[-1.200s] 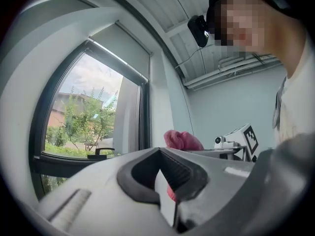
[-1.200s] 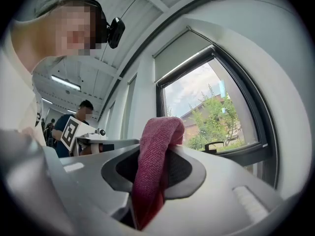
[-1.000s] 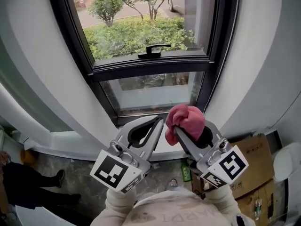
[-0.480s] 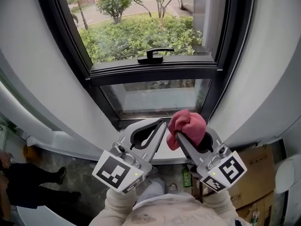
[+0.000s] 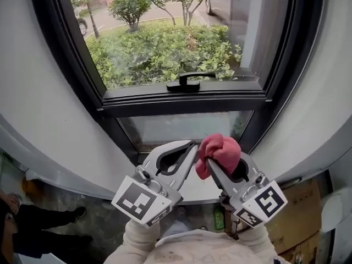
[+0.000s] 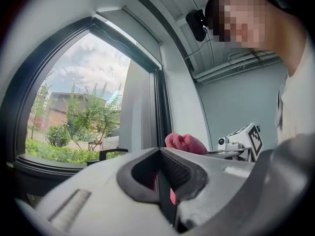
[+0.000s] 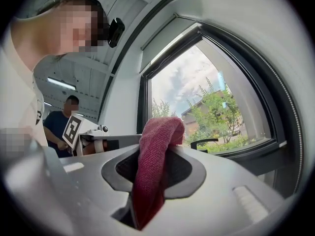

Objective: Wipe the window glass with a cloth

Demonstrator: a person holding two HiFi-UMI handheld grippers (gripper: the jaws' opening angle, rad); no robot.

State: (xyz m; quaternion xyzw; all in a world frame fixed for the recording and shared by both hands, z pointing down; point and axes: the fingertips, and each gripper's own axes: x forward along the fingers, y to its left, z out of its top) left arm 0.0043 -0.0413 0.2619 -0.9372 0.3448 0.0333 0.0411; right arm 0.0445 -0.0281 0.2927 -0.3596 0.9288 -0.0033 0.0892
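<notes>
Red cloth (image 5: 219, 152) sits bunched in my right gripper (image 5: 210, 159), whose jaws are clamped on a fold of it. In the right gripper view the fabric comes up from between the pads and droops over the top of them. I hold it below the black window handle (image 5: 190, 82) and a little to that handle's right, in front of the lower pane (image 5: 181, 126) and not against the glass. My left gripper (image 5: 190, 146) is below the handle too, just beside the right one, its tips near the cloth. Its jaws are pressed together with nothing between them. Above the handle is the upper pane (image 5: 165, 43), with green shrubs and a road showing through it. The dark frame (image 5: 181, 100) carries the handle on its crossbar. Far below the handle and off to the right there is a cardboard box (image 5: 300, 230) on the floor.
</notes>
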